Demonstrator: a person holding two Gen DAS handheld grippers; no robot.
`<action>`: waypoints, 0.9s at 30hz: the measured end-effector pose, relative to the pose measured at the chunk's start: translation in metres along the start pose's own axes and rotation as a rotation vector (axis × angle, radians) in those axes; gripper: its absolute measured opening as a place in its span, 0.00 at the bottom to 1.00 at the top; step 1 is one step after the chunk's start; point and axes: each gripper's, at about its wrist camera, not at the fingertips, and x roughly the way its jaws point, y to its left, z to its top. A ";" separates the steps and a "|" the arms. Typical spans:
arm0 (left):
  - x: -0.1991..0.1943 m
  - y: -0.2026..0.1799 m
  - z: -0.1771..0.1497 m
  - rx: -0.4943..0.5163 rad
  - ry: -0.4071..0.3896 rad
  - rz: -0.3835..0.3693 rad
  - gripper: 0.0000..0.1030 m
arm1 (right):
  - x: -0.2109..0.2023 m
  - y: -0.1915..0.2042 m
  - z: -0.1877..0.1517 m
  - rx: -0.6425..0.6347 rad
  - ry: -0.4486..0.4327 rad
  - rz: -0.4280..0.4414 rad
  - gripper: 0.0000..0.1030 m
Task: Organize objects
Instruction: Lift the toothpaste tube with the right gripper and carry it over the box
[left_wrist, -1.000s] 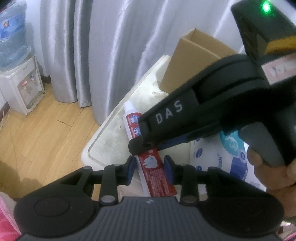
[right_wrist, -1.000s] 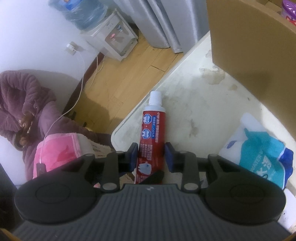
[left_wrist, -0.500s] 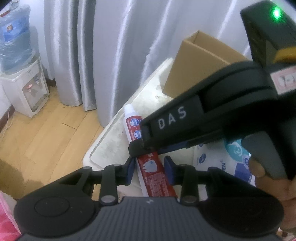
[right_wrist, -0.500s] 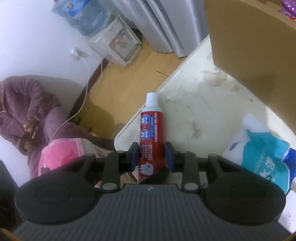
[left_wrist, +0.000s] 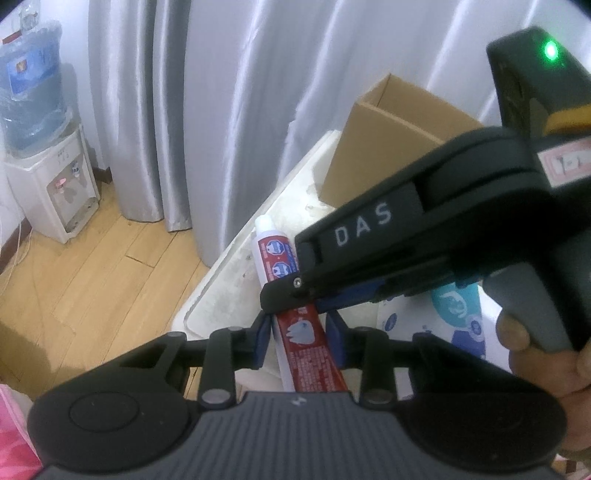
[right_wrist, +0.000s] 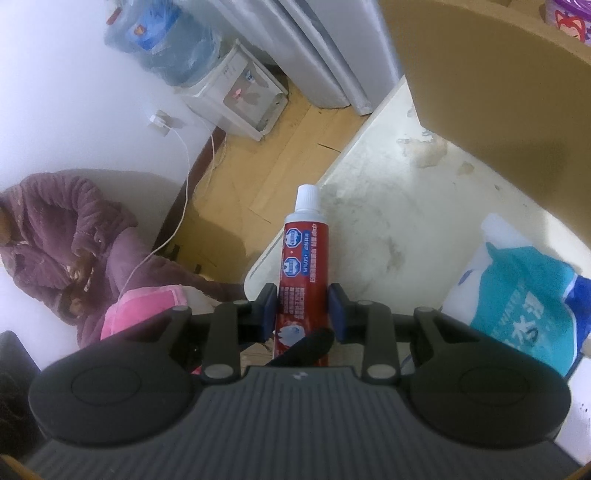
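A red toothpaste tube (right_wrist: 303, 254) with a white cap is held above the corner of the white table (right_wrist: 376, 206). My right gripper (right_wrist: 302, 314) is shut on its middle, cap pointing away. In the left wrist view my left gripper (left_wrist: 298, 343) is shut on the tube's flat tail (left_wrist: 306, 347), and the right gripper's black body (left_wrist: 424, 236) crosses above it. An open cardboard box (left_wrist: 388, 144) stands at the back of the table.
A blue and white wet-wipe pack (right_wrist: 524, 295) lies on the table right of the tube. A water dispenser (left_wrist: 48, 177) and grey curtains (left_wrist: 221, 92) stand beyond the table. A person in purple (right_wrist: 66, 251) sits on the floor at left.
Both grippers have lifted with the tube between them; the table and floor have dropped lower in both views. Both grips are unchanged.
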 end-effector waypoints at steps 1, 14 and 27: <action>-0.002 -0.001 0.001 0.002 -0.003 0.001 0.32 | -0.002 0.000 0.000 0.002 -0.002 0.002 0.28; -0.036 -0.028 0.005 0.037 -0.054 -0.001 0.32 | -0.040 0.001 -0.010 0.013 -0.058 0.043 0.28; -0.067 -0.084 0.014 0.125 -0.115 -0.012 0.32 | -0.108 -0.014 -0.027 0.026 -0.156 0.076 0.28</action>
